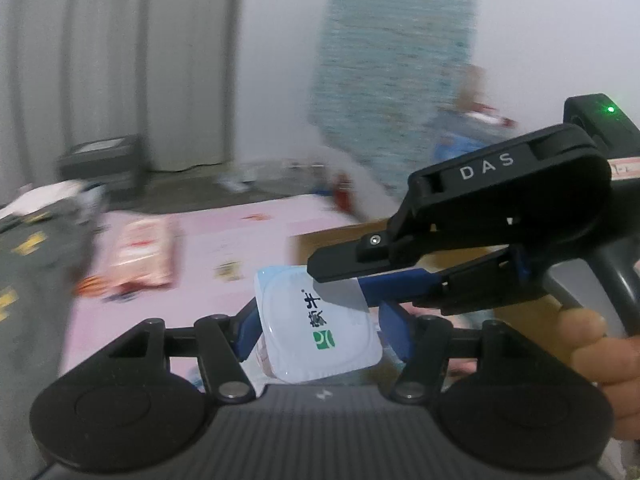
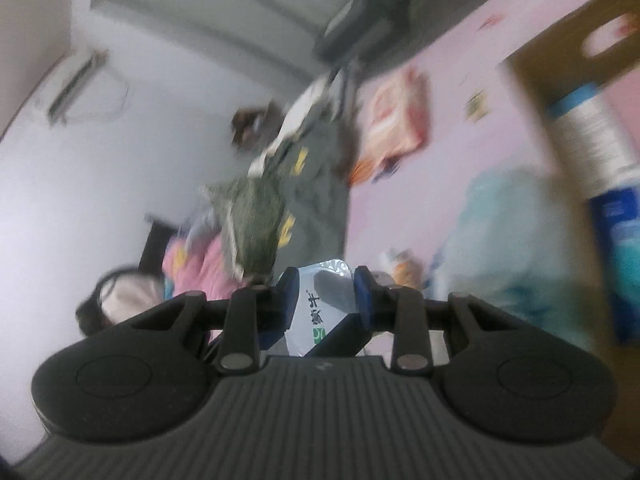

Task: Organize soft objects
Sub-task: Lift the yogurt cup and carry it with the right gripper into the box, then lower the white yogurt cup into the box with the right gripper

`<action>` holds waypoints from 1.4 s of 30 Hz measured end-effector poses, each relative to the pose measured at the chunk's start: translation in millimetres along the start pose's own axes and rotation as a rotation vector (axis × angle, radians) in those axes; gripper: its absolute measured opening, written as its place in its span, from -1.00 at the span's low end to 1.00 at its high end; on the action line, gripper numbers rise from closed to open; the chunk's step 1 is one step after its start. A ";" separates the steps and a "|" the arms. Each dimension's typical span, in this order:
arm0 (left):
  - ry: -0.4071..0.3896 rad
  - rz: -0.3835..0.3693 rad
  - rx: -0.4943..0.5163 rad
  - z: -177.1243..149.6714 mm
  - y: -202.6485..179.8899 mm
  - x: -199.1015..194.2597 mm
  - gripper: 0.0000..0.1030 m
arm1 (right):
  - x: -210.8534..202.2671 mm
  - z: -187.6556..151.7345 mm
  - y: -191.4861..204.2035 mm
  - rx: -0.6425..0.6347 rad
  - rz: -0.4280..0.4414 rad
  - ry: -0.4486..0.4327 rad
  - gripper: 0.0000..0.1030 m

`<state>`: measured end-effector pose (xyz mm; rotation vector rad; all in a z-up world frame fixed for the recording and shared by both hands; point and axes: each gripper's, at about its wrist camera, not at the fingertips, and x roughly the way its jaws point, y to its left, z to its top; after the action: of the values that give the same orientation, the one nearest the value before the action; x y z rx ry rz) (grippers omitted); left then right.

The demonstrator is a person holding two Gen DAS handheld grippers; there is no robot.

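Two hand-held tools share one yogurt cup (image 1: pixel 316 328) above a pink sheet (image 1: pixel 208 240). The left tool (image 1: pixel 320 332) grips the cup's body between its blue pads, while the right tool (image 1: pixel 344 284), held by a hand (image 1: pixel 600 356), pinches the edge of the white foil lid (image 2: pixel 324 300). Beyond lie what appears to be a grey garment (image 2: pixel 308 184), a pink packet (image 1: pixel 140 256) and a cardboard box (image 2: pixel 560 40), all blurred.

The right tool (image 2: pixel 326 300) pinches a white foil-lidded cup (image 2: pixel 316 308) above a blurred pink bedsheet (image 2: pixel 452 128).
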<state>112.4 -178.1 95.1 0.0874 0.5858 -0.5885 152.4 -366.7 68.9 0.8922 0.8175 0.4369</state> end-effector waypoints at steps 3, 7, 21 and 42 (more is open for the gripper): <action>0.032 -0.100 0.043 9.1 -40.6 18.1 0.23 | -53.4 3.0 -23.8 0.032 -0.050 -0.074 -0.40; 0.124 -0.209 0.087 6.8 -85.6 46.7 0.24 | -108.6 1.2 -65.9 0.100 -0.103 -0.134 -0.40; 0.499 -0.264 0.110 -51.3 -107.7 131.1 0.31 | -77.0 -12.8 -211.7 0.357 -0.204 0.126 -0.38; 0.258 -0.091 0.020 -33.1 -16.8 57.7 0.38 | -34.5 -10.4 -182.5 0.061 -0.365 0.465 0.19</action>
<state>125.8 -212.9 37.5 0.1582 0.8377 -0.6765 124.3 -487.8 -69.4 0.6827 1.3997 0.2999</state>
